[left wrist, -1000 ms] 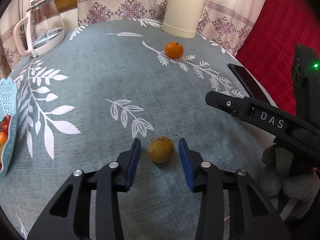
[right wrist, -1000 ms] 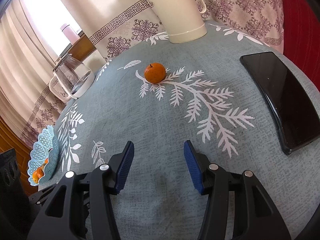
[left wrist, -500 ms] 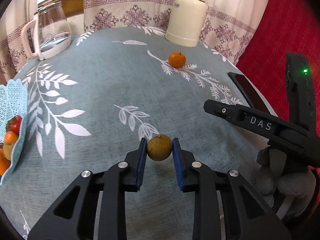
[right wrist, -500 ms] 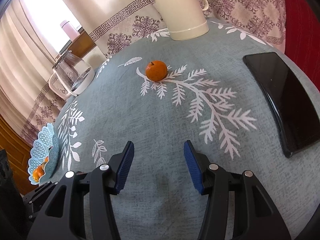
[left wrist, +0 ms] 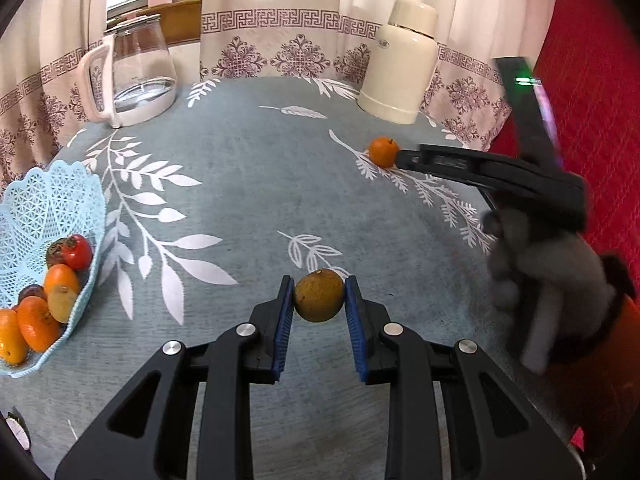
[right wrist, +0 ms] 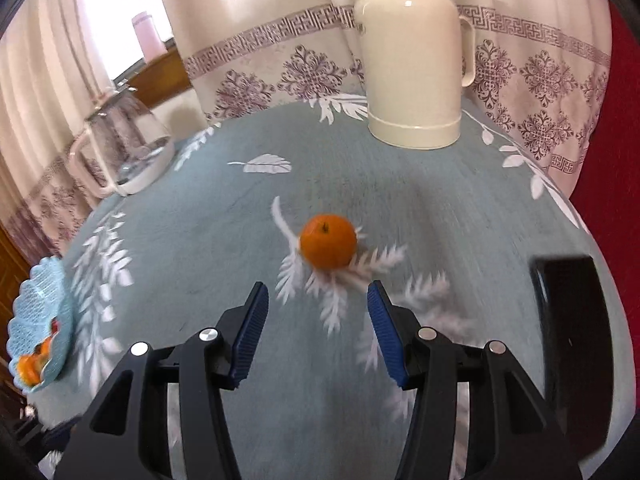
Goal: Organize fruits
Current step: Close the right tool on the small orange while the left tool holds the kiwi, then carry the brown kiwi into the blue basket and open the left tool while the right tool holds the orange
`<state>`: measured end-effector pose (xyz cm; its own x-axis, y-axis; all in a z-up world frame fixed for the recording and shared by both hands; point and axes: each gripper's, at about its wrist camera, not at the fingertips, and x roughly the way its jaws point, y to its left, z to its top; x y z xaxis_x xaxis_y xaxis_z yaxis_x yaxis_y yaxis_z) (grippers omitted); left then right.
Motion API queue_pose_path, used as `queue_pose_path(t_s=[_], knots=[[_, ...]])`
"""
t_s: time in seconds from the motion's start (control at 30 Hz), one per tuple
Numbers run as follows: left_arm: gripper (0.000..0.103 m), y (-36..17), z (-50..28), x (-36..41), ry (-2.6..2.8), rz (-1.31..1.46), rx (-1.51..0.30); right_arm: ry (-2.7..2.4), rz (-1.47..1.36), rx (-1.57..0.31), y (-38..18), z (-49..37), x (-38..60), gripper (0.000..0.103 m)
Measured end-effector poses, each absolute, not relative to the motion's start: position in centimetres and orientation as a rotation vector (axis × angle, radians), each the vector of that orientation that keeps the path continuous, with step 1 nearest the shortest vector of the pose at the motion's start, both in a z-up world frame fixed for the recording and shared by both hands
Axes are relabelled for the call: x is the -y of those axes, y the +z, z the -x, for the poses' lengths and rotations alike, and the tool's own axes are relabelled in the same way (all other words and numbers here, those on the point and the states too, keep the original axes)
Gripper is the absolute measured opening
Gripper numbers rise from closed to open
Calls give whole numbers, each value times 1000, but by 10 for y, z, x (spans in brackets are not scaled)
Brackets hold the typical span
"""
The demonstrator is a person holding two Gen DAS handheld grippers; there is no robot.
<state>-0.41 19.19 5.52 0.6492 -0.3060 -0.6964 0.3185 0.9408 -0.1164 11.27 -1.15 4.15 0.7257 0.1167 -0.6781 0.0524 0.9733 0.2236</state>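
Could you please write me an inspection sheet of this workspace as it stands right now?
Surface: table under a grey-blue cloth with white leaf print.
Job's things: brownish fruit in the left gripper; orange loose on the cloth; blue lace basket at the left edge, holding tomatoes and orange fruit.
Clutter: glass kettle, cream thermos, black phone.
Grippers: left gripper clamped on the brownish fruit; right gripper open, just short of the orange.
Cables: nothing seen.
Surroundings: patterned curtain, red fabric at right.
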Motion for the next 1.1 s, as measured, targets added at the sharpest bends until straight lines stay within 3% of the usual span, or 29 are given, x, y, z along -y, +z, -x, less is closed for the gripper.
queue_pose_path(t_s=[0.33, 0.5, 1.1], knots=[[26, 56, 0, -200, -330, -5, -791, 2, -195, -801, 30, -165, 6, 52], [26, 53, -3, -202, -323, -1, -798, -13, -182, -820, 23, -175, 7, 43], [26, 62, -3, -216, -285, 30, -774, 138, -226, -768, 48, -119, -25, 40]])
